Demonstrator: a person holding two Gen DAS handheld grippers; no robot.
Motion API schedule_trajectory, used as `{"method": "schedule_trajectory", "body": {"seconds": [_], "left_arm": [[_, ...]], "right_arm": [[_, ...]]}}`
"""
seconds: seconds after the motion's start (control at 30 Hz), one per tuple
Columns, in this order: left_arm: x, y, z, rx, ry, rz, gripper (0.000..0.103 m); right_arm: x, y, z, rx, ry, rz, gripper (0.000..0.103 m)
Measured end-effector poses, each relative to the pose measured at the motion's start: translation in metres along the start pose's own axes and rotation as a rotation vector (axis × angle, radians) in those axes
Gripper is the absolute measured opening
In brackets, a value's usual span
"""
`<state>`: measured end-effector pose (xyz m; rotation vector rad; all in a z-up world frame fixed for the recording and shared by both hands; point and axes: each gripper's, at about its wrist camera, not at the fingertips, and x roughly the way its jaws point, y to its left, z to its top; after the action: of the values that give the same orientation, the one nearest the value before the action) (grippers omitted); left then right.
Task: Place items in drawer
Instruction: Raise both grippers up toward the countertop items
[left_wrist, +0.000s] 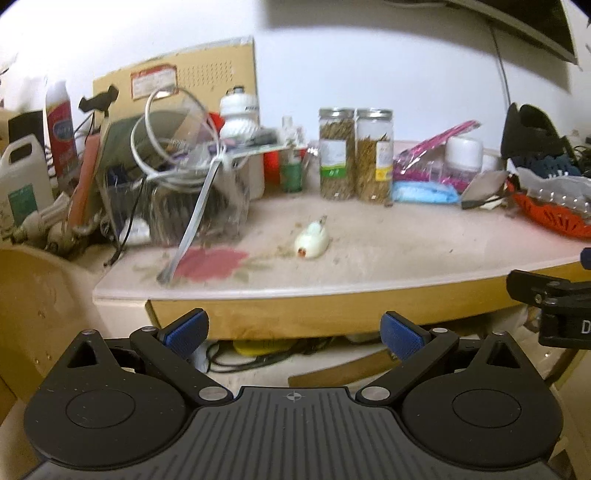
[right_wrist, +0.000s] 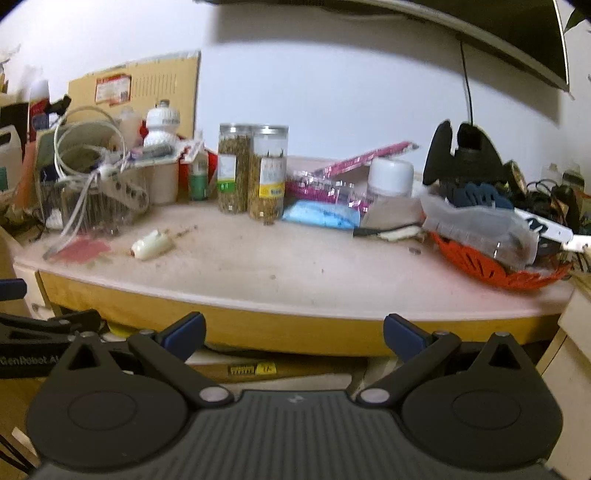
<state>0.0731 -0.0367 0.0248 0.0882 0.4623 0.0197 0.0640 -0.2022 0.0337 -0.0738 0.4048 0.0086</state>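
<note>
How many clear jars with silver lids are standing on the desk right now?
2, side by side near the back wall: the green-label jar on the left, the yellow-label jar on the right. Clutter on the desk could hide others.

Black left gripper (left_wrist: 293, 334), blue-padded jaws, silver screws, ribbed grey housing

Two jars (left_wrist: 354, 158) side by side behind small bottle (left_wrist: 311, 242) on table (left_wrist: 388, 258); basket (left_wrist: 554, 214) far right

Both wrist views face the desk (left_wrist: 369, 266) front, side by side.
</note>
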Motion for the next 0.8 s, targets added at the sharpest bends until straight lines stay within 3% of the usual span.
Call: {"method": "schedule_trajectory", "body": {"seconds": [0.17,0.47,0.8], "left_arm": [[-0.004,-0.004,0.003,0.026,-0.037,0.009,0.103],[-0.006,0.001,0.008,-0.013,-0.056,0.015,0.103],[-0.006,0.002,0.007,-0.015,-0.061,0.013,0.103]], "right_arm": [[-0.006,-0.001,0.006,0.003,-0.045,-0.002,0.103],[-0.011,-0.004,0.012,0.023,-0.083,-0.006,0.103],[-0.011,-0.004,0.012,0.024,-0.088,-0.006,0.103]]}}
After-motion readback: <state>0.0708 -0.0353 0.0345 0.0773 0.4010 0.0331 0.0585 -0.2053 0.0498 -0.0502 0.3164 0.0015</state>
